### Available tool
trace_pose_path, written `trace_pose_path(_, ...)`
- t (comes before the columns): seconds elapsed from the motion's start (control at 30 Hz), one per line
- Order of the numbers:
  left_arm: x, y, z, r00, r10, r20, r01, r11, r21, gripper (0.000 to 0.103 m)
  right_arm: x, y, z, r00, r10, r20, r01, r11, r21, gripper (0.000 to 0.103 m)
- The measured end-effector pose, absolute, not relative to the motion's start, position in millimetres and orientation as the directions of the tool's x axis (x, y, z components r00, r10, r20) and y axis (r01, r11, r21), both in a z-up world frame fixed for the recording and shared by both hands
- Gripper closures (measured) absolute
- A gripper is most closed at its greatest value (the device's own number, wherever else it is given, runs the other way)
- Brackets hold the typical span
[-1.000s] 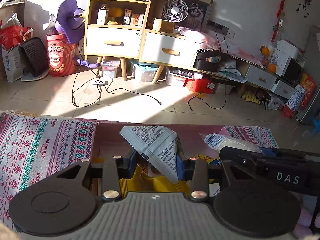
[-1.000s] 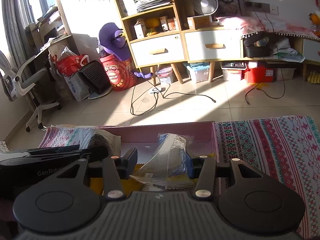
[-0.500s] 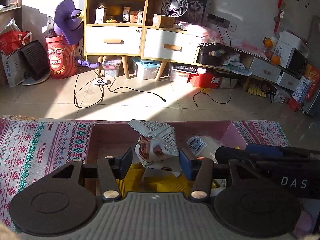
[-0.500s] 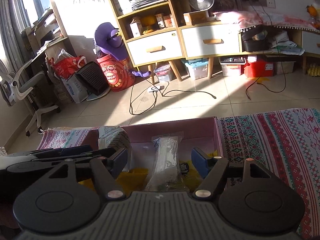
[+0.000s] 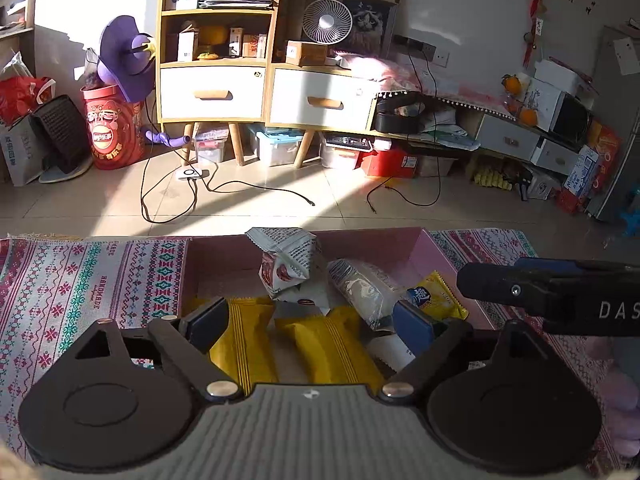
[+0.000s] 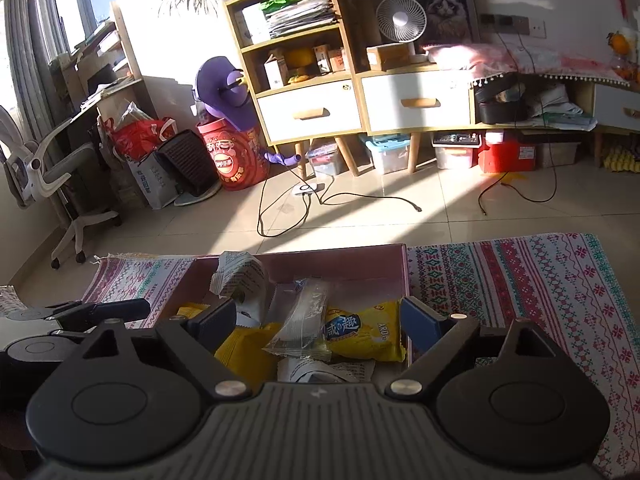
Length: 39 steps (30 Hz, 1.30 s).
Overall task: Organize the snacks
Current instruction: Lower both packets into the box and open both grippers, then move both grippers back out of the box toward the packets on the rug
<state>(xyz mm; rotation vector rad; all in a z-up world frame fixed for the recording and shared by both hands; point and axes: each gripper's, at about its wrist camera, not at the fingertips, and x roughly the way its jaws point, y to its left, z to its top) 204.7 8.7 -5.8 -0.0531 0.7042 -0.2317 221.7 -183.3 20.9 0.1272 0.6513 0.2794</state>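
A pink box (image 5: pixel 436 250) on the patterned cloth holds several snack packs. A white printed pack (image 5: pixel 286 268) leans near the box's back wall; it also shows in the right wrist view (image 6: pixel 238 278). A clear wrapped pack (image 5: pixel 366 292) lies beside it, also seen in the right wrist view (image 6: pixel 304 320). Yellow packs (image 5: pixel 332 344) and a yellow biscuit pack (image 6: pixel 362 334) lie on the box floor. My left gripper (image 5: pixel 312 324) is open and empty over the box. My right gripper (image 6: pixel 316 322) is open and empty over the box.
The patterned cloth (image 5: pixel 80 280) spreads left of the box and to the right (image 6: pixel 520 292). The right gripper's body (image 5: pixel 560 296) juts in at the right of the left view. Beyond the table edge are tiled floor, cables and cabinets (image 5: pixel 260 92).
Both grippers have opened wide and let go of their packs: the white printed pack and the clear pack now rest in the pink box. Both grippers have pulled back slightly.
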Motion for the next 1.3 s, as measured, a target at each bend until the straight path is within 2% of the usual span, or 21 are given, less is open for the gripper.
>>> trace_pose_path(0.3,172,13,0,0.733,-0.232,-0.639,0.213,0.971,-0.108,0.0,196,-182,26,0.757,0.288,-0.587,-0.249,0.957,0.149,0.006)
trace_pose_path(0.6,147,16,2,0.718,-0.228,-0.657,0.239,0.968,-0.074,0.0,171,-179,27,0.754,0.299,-0.585,-0.285,0.951,0.119,0.001)
trace_pose_path(1.3,91,34,-21,0.677,-0.239,-0.696,0.266,0.961,-0.071,0.0,123,-179,8,0.737,0.365,-0.568,-0.367,0.923,0.117,0.0)
